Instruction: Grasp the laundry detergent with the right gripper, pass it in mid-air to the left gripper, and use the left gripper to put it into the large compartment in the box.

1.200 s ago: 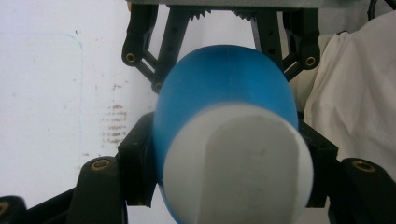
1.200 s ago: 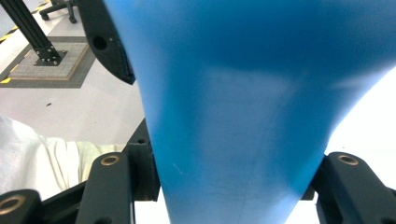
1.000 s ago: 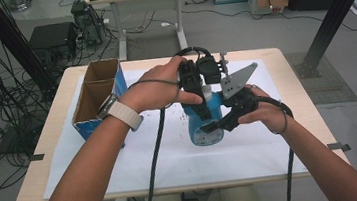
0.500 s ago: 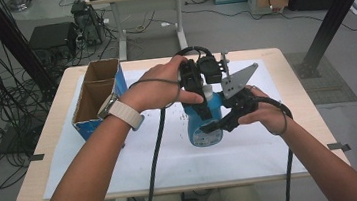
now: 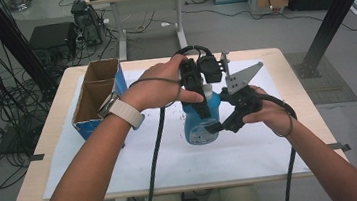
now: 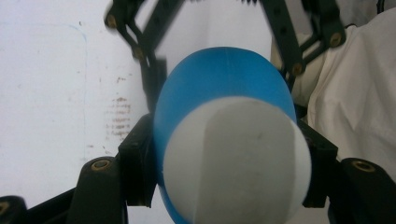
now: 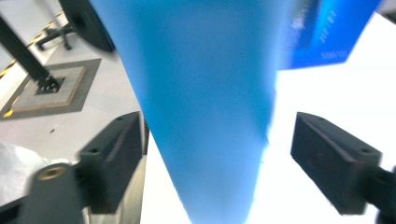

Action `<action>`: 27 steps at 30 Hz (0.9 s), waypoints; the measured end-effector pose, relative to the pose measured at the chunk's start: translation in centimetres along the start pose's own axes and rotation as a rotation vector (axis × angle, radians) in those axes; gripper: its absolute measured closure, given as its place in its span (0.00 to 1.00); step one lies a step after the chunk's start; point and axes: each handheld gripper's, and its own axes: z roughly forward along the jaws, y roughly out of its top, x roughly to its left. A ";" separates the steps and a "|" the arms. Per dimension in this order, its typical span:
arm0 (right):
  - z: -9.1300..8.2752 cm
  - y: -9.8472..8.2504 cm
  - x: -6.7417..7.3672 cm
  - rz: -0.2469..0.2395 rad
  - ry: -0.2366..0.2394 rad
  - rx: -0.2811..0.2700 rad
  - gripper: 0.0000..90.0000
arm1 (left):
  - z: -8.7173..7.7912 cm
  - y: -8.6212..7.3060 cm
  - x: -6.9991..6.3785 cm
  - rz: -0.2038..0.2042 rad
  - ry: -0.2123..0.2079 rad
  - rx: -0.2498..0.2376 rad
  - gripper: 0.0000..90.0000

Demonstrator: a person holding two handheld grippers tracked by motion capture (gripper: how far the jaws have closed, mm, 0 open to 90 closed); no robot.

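A blue bottle point(image 5: 200, 123) with a white cap point(image 6: 233, 158) stands upright on the white paper. My left gripper point(image 5: 204, 97) comes down from above and is shut on the bottle's top, its pads pressing both sides of the blue shoulder point(image 6: 224, 88). My right gripper point(image 5: 216, 126) reaches in from the right at the bottle's lower body. Its jaws have just been opening. The blue body point(image 7: 205, 93) stands between them, with a gap before the right pad point(image 7: 327, 158).
An open cardboard box point(image 5: 96, 96) with a blue side stands at the table's left. White paper point(image 5: 183, 165) covers most of the tabletop. Cables trail from both grippers toward the front edge. Desks, cables and black stands surround the table.
In the high view both hands and the bottle have kept their places; no shift is visible there.
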 end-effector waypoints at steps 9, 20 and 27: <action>-3.2 -2.4 -0.6 0.061 -0.119 0.121 0.08 | -0.3 -0.7 0.4 -0.076 0.020 0.019 0.42; -6.2 -3.0 -0.6 -0.050 -0.161 0.298 0.02 | -3.1 -1.3 1.0 -0.233 0.067 0.003 0.42; -7.5 -3.6 -0.3 -0.061 -0.193 0.386 0.03 | -4.9 -1.7 1.3 -0.343 0.100 0.008 0.42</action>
